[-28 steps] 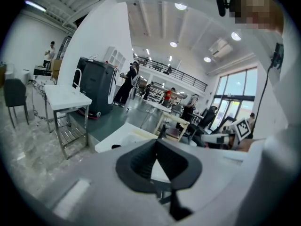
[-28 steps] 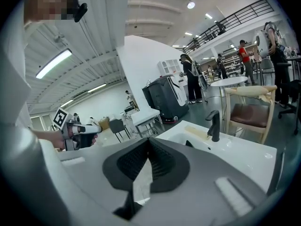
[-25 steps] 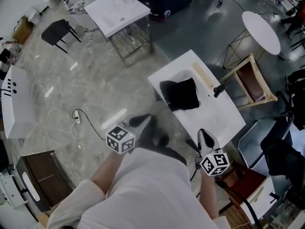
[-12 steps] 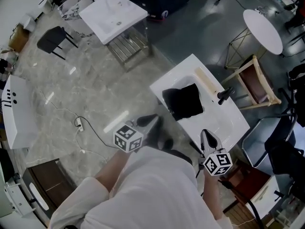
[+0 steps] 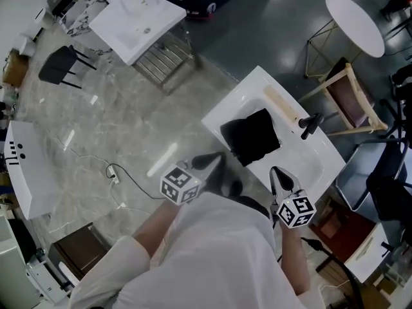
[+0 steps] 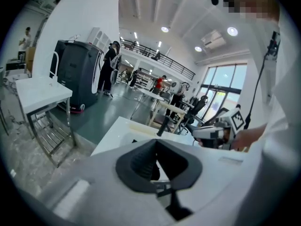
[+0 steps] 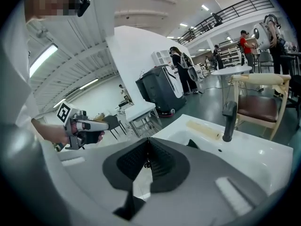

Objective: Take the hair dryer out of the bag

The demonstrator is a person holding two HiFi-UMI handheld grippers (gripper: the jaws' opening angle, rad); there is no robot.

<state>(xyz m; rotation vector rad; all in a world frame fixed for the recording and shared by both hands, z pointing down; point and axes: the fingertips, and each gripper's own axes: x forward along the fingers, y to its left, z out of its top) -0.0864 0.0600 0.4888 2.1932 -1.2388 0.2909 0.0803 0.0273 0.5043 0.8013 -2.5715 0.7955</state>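
Observation:
A black bag point(image 5: 251, 136) lies slumped in the white basin top point(image 5: 302, 163) ahead of me; no hair dryer shows. My left gripper point(image 5: 216, 159) hovers over the floor just short of the basin's near left edge, jaws shut and empty. My right gripper point(image 5: 275, 172) hangs at the basin's near edge, right of the bag, also shut with nothing in it. In the left gripper view the shut jaws point(image 6: 156, 143) point at the basin, with the right gripper point(image 6: 214, 131) beyond. In the right gripper view a corner of the bag point(image 7: 192, 144) peeks past the shut jaws point(image 7: 148, 141).
A black faucet point(image 5: 309, 124) stands at the basin's far right, with a pale beige bar point(image 5: 280, 102) behind the bag. A wooden chair point(image 5: 351, 102) and round white table point(image 5: 359, 21) lie beyond. Another white basin unit point(image 5: 135, 18) stands far left; a cable point(image 5: 122, 180) crosses the floor.
Both grippers have moved forward and slightly down toward the basin, and the bag now lies closer to their tips. Both stay shut.

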